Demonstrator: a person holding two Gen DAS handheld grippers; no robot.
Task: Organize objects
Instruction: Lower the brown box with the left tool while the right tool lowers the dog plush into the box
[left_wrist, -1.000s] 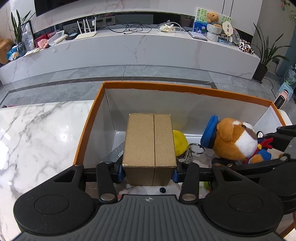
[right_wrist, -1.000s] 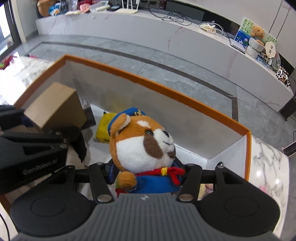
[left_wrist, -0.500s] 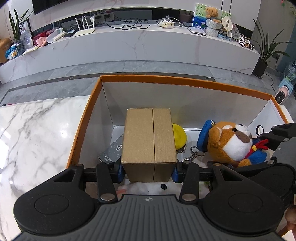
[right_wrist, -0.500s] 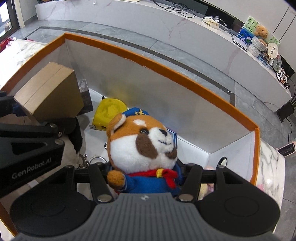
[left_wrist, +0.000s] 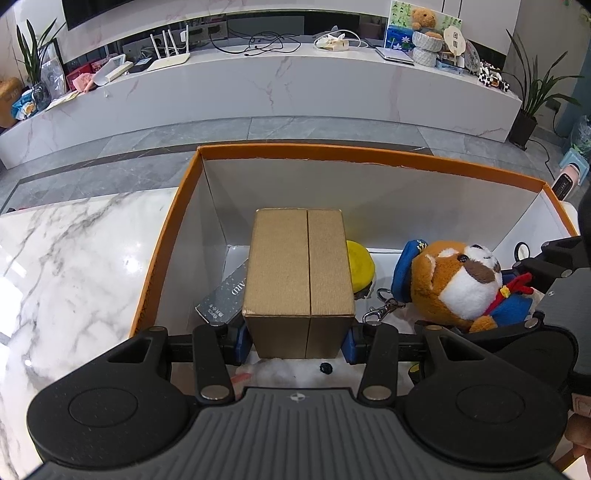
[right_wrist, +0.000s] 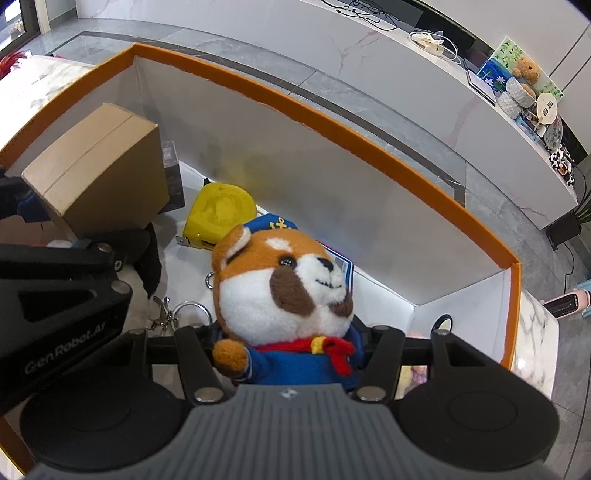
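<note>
1. White marble desk (left_wrist: 74, 266) carries an orange-rimmed white storage box (left_wrist: 369, 151).
2. Left hand-held gripper (left_wrist: 297, 338) pinches a brown cardboard carton (left_wrist: 299, 266) over the box's left half.
3. Right hand-held gripper (right_wrist: 291, 354) pinches a plush dog in blue sailor clothes (right_wrist: 280, 295), inside the box.
4. Beyond them, a yellow rounded case (right_wrist: 221, 214) lies on the box floor.
</note>
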